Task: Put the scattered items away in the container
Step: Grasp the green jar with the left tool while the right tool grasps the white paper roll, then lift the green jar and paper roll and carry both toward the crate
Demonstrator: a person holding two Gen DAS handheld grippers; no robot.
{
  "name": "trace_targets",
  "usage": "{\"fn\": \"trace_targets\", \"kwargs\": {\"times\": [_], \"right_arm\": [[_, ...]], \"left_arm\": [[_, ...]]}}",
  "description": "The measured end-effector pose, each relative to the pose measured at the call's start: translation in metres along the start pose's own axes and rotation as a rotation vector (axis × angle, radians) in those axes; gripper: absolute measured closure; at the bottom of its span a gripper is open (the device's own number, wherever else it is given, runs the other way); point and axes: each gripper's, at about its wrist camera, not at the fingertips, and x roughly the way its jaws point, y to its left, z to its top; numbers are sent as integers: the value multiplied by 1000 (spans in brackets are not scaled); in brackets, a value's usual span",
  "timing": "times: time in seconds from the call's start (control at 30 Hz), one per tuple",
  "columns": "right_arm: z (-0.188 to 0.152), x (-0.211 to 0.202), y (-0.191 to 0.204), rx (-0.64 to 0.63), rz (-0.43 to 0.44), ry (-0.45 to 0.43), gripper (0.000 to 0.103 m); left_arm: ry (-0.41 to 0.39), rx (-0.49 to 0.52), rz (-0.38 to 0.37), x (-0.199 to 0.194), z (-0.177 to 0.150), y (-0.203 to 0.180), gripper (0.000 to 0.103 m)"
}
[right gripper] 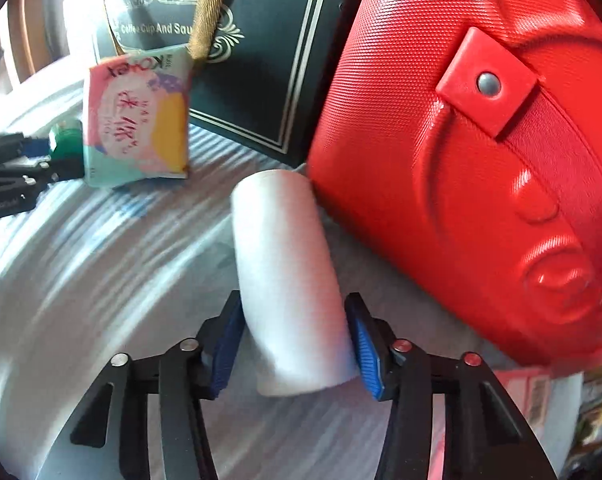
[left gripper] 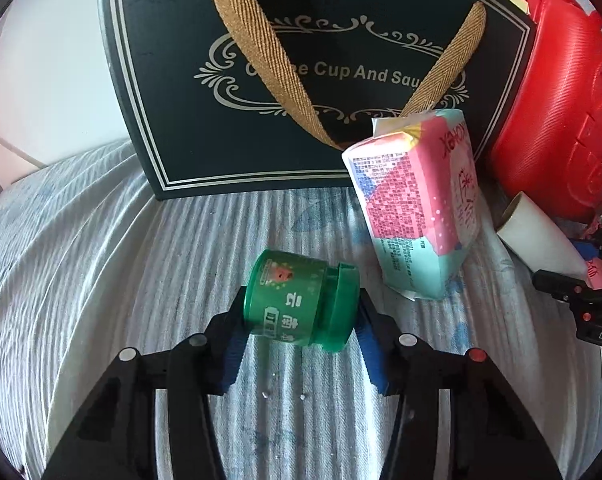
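Note:
A green plastic jar (left gripper: 289, 292) lies on its side on the striped cloth, and my left gripper (left gripper: 302, 320) is shut on it, one blue pad on its base and one on its lid. In the right wrist view a white paper roll (right gripper: 285, 240) lies between the blue pads of my right gripper (right gripper: 293, 312), which touch it on both sides. The roll's far end rests against a red hard case (right gripper: 461, 160). A dark gift bag (left gripper: 301, 80) with gold ribbon handles stands behind. A pink and teal packet (left gripper: 417, 208) leans on the bag.
The striped blue-white cloth (left gripper: 101, 260) covers the surface and drops off at the left. The red case (left gripper: 561, 100) stands right of the bag. The right gripper's black frame (left gripper: 581, 304) shows at the right edge. Colourful packets (right gripper: 533, 396) lie beneath the case.

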Motion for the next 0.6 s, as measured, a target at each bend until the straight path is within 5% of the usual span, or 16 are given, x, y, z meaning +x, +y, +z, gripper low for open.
{"fn": "trace_targets", "kwargs": {"times": [0.6], "right_arm": [[-54, -110, 62, 228, 155, 15, 59]], "left_arm": [[40, -19, -40, -99, -66, -8, 54]]}}
